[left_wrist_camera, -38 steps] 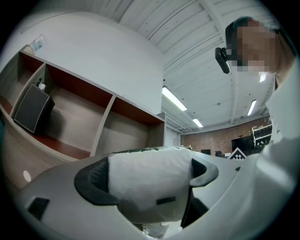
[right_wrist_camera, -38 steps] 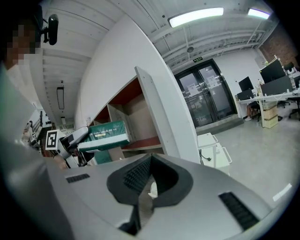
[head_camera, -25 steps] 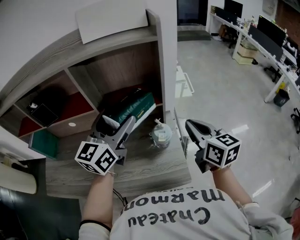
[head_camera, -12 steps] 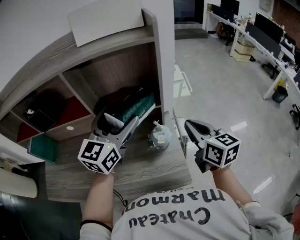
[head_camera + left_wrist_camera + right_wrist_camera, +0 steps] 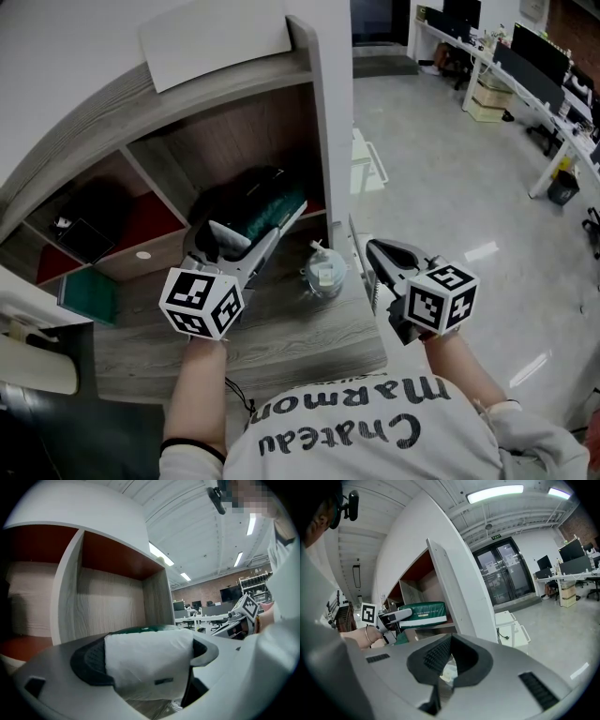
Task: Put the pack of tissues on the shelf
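The pack of tissues (image 5: 274, 204), green with a white end, lies at the mouth of the right-hand shelf compartment (image 5: 281, 131). My left gripper (image 5: 255, 228) is shut on its near end. In the left gripper view the white end of the pack (image 5: 146, 665) fills the gap between the jaws, with the green top (image 5: 143, 630) just above it. The right gripper view shows the pack (image 5: 423, 613) held out level by the left gripper (image 5: 401, 615). My right gripper (image 5: 373, 251) hangs to the right of the shelf, shut and empty (image 5: 440, 670).
A small glass jar (image 5: 323, 272) stands on the grey wooden ledge (image 5: 281, 328) between the grippers. A white board (image 5: 211, 37) lies on top of the shelf. The left compartment holds a dark object (image 5: 84, 230). A green box (image 5: 89, 292) sits lower left. Office floor and desks (image 5: 534, 75) lie right.
The left gripper has carried the pack a little forward and up, deeper into the compartment's mouth. The right gripper has barely moved.
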The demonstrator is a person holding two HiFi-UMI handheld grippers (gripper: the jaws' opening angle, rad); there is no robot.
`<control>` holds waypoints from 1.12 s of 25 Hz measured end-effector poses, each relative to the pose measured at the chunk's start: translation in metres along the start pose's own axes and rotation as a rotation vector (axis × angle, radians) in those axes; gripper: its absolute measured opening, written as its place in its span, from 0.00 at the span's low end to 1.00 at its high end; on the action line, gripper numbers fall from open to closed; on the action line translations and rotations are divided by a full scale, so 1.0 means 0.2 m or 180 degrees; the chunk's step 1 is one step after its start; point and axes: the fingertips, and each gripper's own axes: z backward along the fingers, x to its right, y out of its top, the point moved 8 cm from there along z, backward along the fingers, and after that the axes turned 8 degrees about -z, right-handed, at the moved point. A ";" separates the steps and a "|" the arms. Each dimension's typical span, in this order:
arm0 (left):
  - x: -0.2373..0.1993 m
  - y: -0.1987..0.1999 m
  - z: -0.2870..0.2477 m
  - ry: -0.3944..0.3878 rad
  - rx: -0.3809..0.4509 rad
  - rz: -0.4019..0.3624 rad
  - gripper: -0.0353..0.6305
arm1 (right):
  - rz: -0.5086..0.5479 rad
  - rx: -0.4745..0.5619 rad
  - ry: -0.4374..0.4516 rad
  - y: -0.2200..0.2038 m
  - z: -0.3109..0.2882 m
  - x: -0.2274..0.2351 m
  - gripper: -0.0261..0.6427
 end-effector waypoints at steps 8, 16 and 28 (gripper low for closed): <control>-0.01 -0.03 -0.03 0.0088 -0.0161 -0.0064 0.71 | -0.0001 -0.0018 0.0008 -0.02 0.00 -0.01 0.06; -0.03 -0.05 -0.09 0.0052 -0.0234 -0.0105 0.71 | 0.0002 -0.0013 0.0000 -0.02 0.01 -0.01 0.06; -0.03 -0.07 -0.15 0.0117 -0.0375 -0.0165 0.71 | -0.0001 -0.0034 -0.0037 -0.04 0.04 0.00 0.06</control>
